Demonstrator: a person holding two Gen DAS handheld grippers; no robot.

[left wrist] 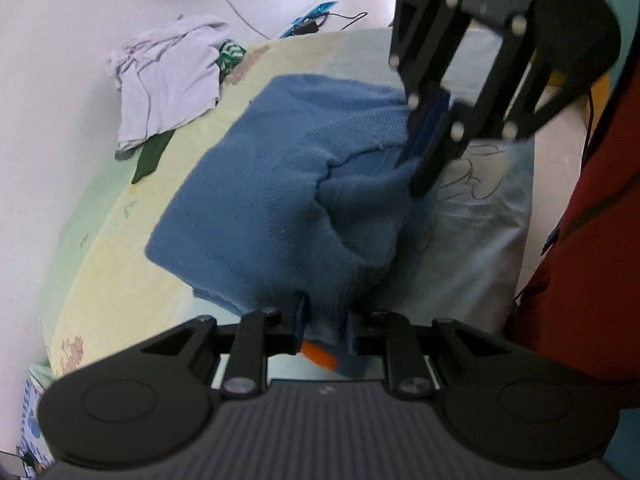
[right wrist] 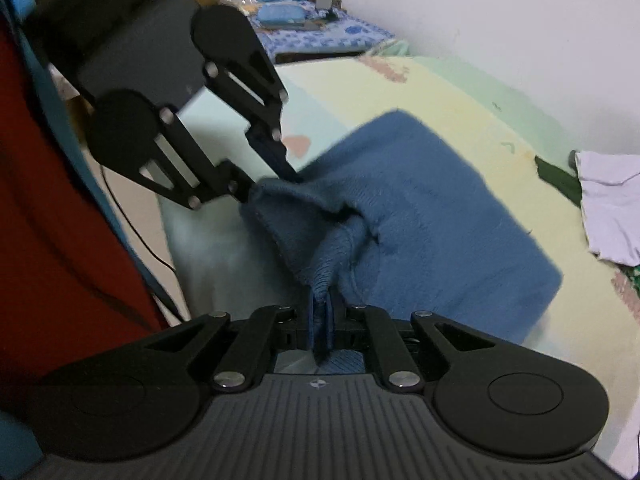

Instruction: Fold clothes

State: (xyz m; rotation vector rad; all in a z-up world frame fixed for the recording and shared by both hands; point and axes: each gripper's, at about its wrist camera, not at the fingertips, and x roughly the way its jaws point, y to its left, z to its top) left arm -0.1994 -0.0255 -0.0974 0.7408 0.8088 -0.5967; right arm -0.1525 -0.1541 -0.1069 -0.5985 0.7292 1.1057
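A blue knitted sweater (left wrist: 256, 208) lies partly folded on a pale yellow and green bed sheet (left wrist: 108, 240). My left gripper (left wrist: 324, 320) is shut on a bunched edge of it at the near side. My right gripper (left wrist: 416, 164) comes in from the upper right and is shut on another edge of the same sweater. In the right wrist view the sweater (right wrist: 432, 208) spreads to the right, my right gripper (right wrist: 322, 320) pinches a ribbed fold, and my left gripper (right wrist: 276, 184) grips the cloth at the left. The stretch between both grips is lifted off the bed.
A crumpled white garment (left wrist: 168, 84) and a dark green piece (left wrist: 150, 156) lie at the bed's far side by the white wall (left wrist: 52, 120). A person's red clothing (left wrist: 600, 240) stands at the right. A cluttered blue-patterned surface (right wrist: 320, 32) lies beyond the bed.
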